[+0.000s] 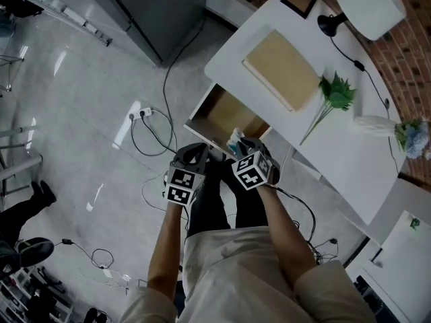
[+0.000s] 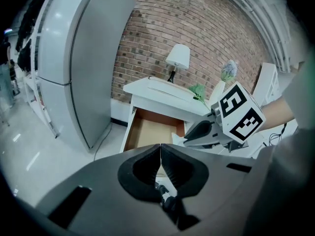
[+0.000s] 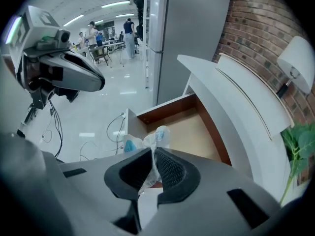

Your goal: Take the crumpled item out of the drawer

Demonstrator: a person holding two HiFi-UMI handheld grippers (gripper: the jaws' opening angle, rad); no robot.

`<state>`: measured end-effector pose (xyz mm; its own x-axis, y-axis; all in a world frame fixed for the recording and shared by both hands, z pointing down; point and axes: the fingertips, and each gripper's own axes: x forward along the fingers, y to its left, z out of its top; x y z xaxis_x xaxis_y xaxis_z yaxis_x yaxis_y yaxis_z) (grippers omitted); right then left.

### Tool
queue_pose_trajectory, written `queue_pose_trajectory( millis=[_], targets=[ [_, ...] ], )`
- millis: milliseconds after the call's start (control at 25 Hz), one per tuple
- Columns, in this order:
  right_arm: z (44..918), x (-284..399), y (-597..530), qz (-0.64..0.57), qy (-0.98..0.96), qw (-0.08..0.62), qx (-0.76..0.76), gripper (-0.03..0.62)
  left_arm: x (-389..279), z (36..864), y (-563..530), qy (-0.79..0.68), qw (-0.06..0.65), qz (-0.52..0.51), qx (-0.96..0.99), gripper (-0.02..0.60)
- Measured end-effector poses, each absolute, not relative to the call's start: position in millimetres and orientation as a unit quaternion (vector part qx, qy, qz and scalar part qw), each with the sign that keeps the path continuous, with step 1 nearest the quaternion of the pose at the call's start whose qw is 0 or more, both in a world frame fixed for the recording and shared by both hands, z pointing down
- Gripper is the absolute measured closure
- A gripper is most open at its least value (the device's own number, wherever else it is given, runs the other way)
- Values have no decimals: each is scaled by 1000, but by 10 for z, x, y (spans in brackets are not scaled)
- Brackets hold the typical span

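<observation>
White, thin-looking film is all that the right gripper (image 3: 151, 154) has between its jaws: they stand narrow, pinched on a fold of the crumpled item (image 3: 156, 137), which sits just above and in front of the jaw tips, over the front edge of the open drawer (image 3: 202, 129). The main risk, as judged from this grip, is slippage: the pinch takes only a small tuck of limp material, so a jerk or any slackening could let the item slide free and drop back into the drawer or onto the floor. A second risk is snagging, since a loose tail hangs down between the jaws and could catch on the drawer front or tear. The left gripper (image 2: 160, 149) is closed on nothing and held beside the right one, facing the drawer, so it offers no support if the grip fails. The item looks like a scrunched, translucent plastic wrapper or bag, whitish with a pale blue patch on one lobe, bunched into irregular folds; it probably weighs little and deforms readily. Seen from the head view it lies at the near edge of the drawer in the white desk (image 1: 337, 147).
</observation>
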<state>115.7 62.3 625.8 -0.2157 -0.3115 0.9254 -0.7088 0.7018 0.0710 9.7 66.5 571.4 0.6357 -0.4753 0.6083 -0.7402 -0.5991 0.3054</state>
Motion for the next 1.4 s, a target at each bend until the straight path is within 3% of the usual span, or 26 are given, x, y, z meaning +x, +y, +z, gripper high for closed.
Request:
queue_pose_trajectory(
  millis=[640, 1400],
  targets=[
    [5556, 1003, 780, 208, -793, 450, 355, 536, 66, 5061, 804, -388, 283, 217, 850, 565],
    [4640, 889, 598, 167, -838, 354, 380, 536, 290, 4422, 821, -352, 211, 243, 879, 565]
  ],
)
